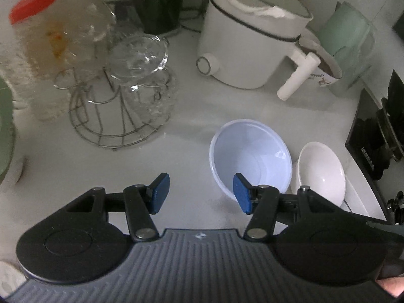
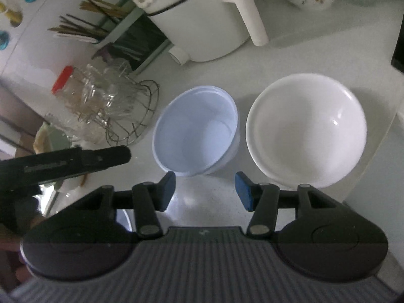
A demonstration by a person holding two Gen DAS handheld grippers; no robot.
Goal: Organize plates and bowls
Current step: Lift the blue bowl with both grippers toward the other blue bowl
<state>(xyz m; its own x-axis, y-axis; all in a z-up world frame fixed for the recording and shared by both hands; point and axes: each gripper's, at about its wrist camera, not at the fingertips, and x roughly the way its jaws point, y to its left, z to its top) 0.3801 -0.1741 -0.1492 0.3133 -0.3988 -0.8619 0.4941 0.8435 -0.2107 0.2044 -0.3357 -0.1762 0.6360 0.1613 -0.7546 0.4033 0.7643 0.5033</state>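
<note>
**Two open grippers angled down over a pair of bowls on the counter**

The left gripper (image 1: 200,193) tilts steeply down toward the white countertop (image 1: 192,131), its blue-padded fingers spread apart with only bare counter between them. A bit of the person's hand (image 1: 391,285) shows at the lower right corner of that view. The right pad overlaps the near rim of the pale blue plastic bowl (image 1: 250,151), which lies just ahead and to the right of the gap; whether the pad touches it cannot be told.

The right gripper (image 2: 205,192) also points down at the counter, jaws spread and empty. In its view the pale blue bowl sits upright just beyond the left pad, and the larger white ceramic bowl (image 2: 306,128) sits upright just beyond and to the right of the right pad. The two bowls stand just beside each other, close at the rims. The gap between the fingers lines up with the space between the bowls. Part of the other black tool (image 2: 63,166) enters from the left edge.

Farther out stand a wire rack holding clear glasses (image 1: 121,116), a red-lidded clear jar (image 1: 38,25), a white electric pot with a long handle (image 1: 252,40), a patterned bowl (image 1: 325,73) beside it, and a green-and-black utensil holder with chopsticks (image 2: 118,32).
</note>
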